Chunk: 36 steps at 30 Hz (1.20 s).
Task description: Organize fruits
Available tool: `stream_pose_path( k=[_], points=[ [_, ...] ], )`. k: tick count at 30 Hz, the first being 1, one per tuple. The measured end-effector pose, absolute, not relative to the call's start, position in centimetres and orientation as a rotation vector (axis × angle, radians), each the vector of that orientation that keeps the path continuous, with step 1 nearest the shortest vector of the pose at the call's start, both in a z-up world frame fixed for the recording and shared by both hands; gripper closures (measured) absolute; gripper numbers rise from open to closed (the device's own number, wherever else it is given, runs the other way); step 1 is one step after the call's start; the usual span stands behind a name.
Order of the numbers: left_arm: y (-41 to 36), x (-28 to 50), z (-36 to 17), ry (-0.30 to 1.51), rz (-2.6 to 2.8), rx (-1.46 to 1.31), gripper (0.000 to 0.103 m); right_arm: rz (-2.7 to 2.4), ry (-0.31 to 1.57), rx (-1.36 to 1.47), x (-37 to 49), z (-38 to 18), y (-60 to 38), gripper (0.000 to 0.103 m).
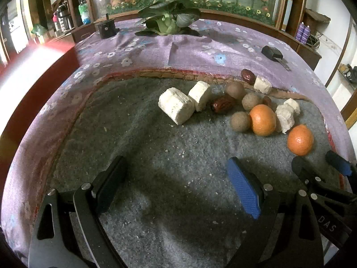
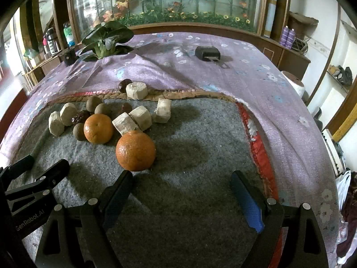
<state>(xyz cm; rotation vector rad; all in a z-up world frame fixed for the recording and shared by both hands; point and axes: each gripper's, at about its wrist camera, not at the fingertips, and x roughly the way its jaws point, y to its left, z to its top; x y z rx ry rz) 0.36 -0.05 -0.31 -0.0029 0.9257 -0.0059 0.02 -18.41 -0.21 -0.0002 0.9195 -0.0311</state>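
Judging by the mixed heap of oranges (image 2: 135,150), brown fruits (image 1: 240,121), dates (image 1: 223,107) and pale chunks (image 1: 176,106) on the grey mat (image 1: 156,178), sorting looks unstarted; my left gripper (image 1: 176,184) and right gripper (image 2: 181,195) hover spread and empty.

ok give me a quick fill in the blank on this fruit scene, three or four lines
1. The number of oranges on the grey mat is ____.
2. Both the left tool and the right tool have their jaws ____.
3. The orange nearest the right tool is just ahead of that tool's ____ finger.
4. The leafy green vegetable lies on the ____ flowered cloth at the far end.

Missing words: two; open; left; purple
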Motion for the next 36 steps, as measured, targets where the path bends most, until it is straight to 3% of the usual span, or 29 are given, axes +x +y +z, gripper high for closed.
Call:
stream_pose_path(
  k=[36],
  points=[
    [-0.12, 0.31, -0.25, 0.926, -0.005, -0.002, 0.011, -0.032, 0.926, -0.002, 0.01, -0.25, -18.33, 0.015]
  ],
)
